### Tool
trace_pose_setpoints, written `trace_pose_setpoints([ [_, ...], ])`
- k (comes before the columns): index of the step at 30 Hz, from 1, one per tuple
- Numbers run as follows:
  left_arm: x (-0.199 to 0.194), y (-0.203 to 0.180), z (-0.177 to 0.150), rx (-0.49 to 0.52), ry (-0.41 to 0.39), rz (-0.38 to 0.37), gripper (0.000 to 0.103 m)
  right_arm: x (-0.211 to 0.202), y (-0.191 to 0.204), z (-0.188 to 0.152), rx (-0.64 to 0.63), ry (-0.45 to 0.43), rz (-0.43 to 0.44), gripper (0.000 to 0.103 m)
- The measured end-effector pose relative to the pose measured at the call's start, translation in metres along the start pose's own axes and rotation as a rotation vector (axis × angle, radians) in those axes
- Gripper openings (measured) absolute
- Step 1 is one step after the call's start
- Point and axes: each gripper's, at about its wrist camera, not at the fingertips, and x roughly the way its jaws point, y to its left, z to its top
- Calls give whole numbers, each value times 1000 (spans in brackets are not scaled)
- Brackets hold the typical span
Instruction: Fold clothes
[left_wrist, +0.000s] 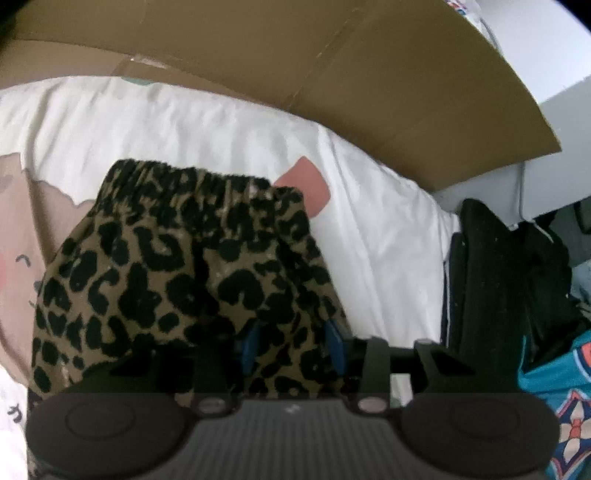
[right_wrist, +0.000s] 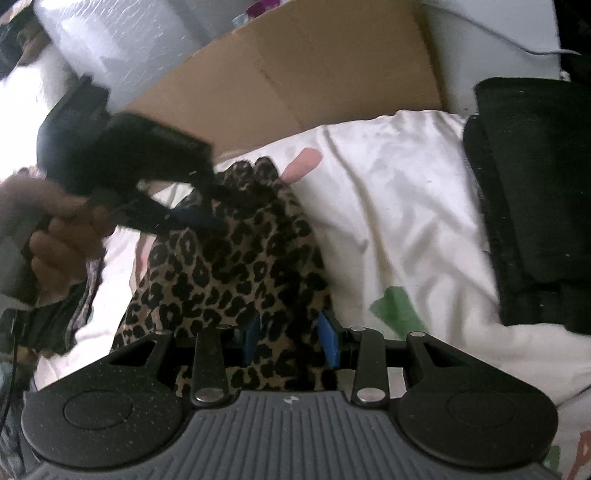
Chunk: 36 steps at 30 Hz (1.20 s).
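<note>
A leopard-print garment (left_wrist: 184, 266) with an elastic waistband at its far end lies on a white printed bed sheet (left_wrist: 184, 122). My left gripper (left_wrist: 293, 347) has cloth bunched between its blue fingers (left_wrist: 336, 345) and is shut on it. In the right wrist view the same garment (right_wrist: 236, 273) hangs between my two grippers. My right gripper (right_wrist: 290, 341) is shut on its near edge, cloth filling the gap between the blue pads (right_wrist: 328, 343). The left gripper (right_wrist: 207, 219), blurred, with a hand behind it, holds the garment's far end.
A flattened brown cardboard sheet (left_wrist: 369, 74) stands behind the bed (right_wrist: 314, 62). A pile of black clothing (left_wrist: 506, 280) lies to the right (right_wrist: 535, 199). A teal patterned cloth (left_wrist: 561, 398) is at the near right. The sheet (right_wrist: 406, 206) is wrinkled.
</note>
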Motion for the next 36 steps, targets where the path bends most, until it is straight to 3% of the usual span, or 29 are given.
trace_pose_setpoints([
  [6, 4, -19, 10, 57, -5, -27, 41, 8, 5, 7, 0, -13, 12, 40],
  [13, 26, -15, 14, 74, 9, 79, 40, 30, -4, 15, 32, 12, 18, 40],
  [15, 31, -11, 13, 79, 11, 103, 34, 34, -5, 13, 40, 22, 30, 40],
  [20, 41, 6, 15, 8, 11, 104, 29, 45, -9, 11, 50, 49, 32, 40],
  [24, 45, 5, 18, 1, 19, 98, 35, 53, -11, 13, 46, 59, 29, 40],
  [29, 43, 7, 12, 9, 10, 118, 16, 63, -12, 16, 42, 81, 54, 39],
  [31, 42, 11, 11, -3, 12, 110, 8, 66, -11, 15, 50, 97, 71, 25],
  [33, 37, 13, 9, -11, -3, 95, 2, 68, -11, 13, 54, 114, 84, 4],
  [36, 23, 8, 3, 6, -52, 62, 1, 63, -9, 12, 41, 98, 83, 1],
])
